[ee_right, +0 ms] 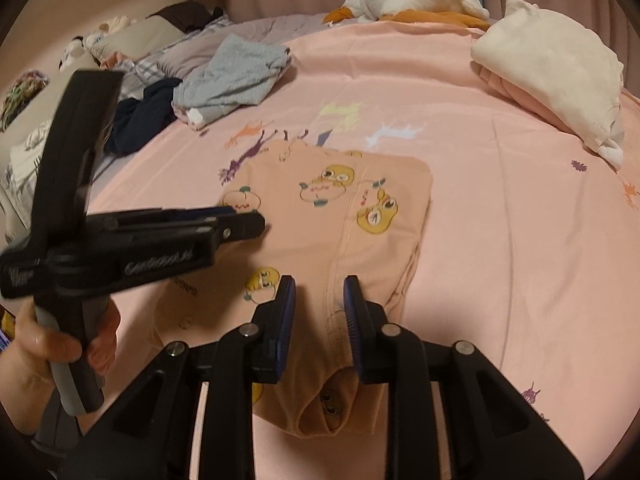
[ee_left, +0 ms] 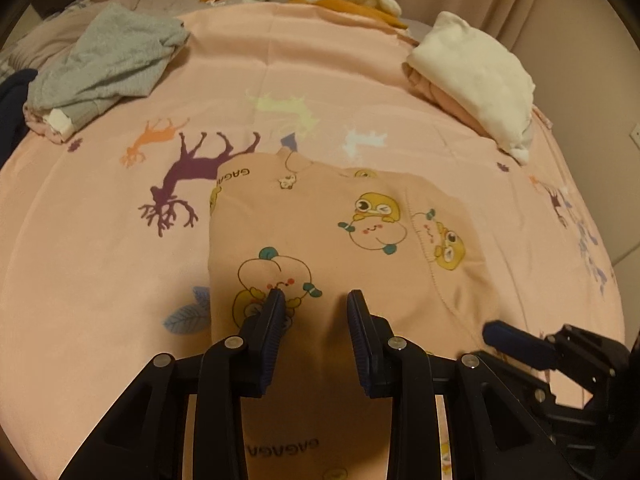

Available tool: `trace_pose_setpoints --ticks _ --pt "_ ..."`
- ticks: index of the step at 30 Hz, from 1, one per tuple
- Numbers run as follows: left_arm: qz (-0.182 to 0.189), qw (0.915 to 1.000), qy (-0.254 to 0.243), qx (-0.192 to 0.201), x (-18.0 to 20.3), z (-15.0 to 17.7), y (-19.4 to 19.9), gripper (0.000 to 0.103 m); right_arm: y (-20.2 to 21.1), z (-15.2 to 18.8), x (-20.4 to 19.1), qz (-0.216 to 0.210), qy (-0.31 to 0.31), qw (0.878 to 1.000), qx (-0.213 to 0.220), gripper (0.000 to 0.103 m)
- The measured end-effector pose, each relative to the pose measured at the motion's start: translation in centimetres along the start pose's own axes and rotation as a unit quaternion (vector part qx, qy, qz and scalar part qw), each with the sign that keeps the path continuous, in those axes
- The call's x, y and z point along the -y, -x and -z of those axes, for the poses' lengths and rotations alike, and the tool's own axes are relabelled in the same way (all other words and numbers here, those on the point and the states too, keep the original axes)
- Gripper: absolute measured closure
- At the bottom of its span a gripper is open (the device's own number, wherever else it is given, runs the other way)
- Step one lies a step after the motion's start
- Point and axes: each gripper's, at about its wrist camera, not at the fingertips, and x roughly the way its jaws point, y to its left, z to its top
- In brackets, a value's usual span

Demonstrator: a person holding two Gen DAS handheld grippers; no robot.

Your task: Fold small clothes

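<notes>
Both claws (ee_left: 316,300) (ee_right: 320,286) part-open, empty, over peach printed garment (ee_right: 360,216) on bedsheet (ee_right: 520,240)

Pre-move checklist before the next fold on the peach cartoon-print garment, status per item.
1. Peach garment lies flat, far part folded over: ok.
2. Left gripper jaws apart over the garment, nothing pinched: ok.
3. Right gripper jaws apart, straddling the seam; whether the pads touch cloth: cannot tell.
4. Near end with snap buttons bunched and rolled, not flat: not ok.
5. Pink bedsheet bare on both sides of the garment: ok.
6. Grey pile and white pile apart from the garment: ok.
</notes>
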Motion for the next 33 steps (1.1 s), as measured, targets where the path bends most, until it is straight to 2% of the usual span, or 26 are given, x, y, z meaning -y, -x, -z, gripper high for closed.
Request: trace_pose_setpoints --ticks 7,13,20,26,33 --pt "0.004 0.9999 0.012 -0.009 -0.5 -0.3 -0.5 0.072 -0.8 0.4 0.4 0.005 -0.007 1.000 -0.020 0.078" --pt "0.002 1.0000 0.006 -0.005 -0.4 0.4 0.9 0.072 -0.3 0.5 0.4 0.009 -0.010 1.000 -0.018 0.079" --pt "-0.001 0.9999 -0.015 0.002 -0.3 3.1 2.9 0.072 1.0 0.7 -0.1 0.002 0.000 1.000 -0.001 0.078" --pt "-0.024 0.9982 -0.055 0.005 0.7 4.7 3.2 0.072 0.2 1.2 -0.2 0.012 0.003 1.000 -0.016 0.078" --pt "-0.031 0.9973 -0.067 0.007 1.0 6.0 4.0 0.072 1.0 1.8 -0.4 0.015 0.003 1.000 -0.016 0.078"
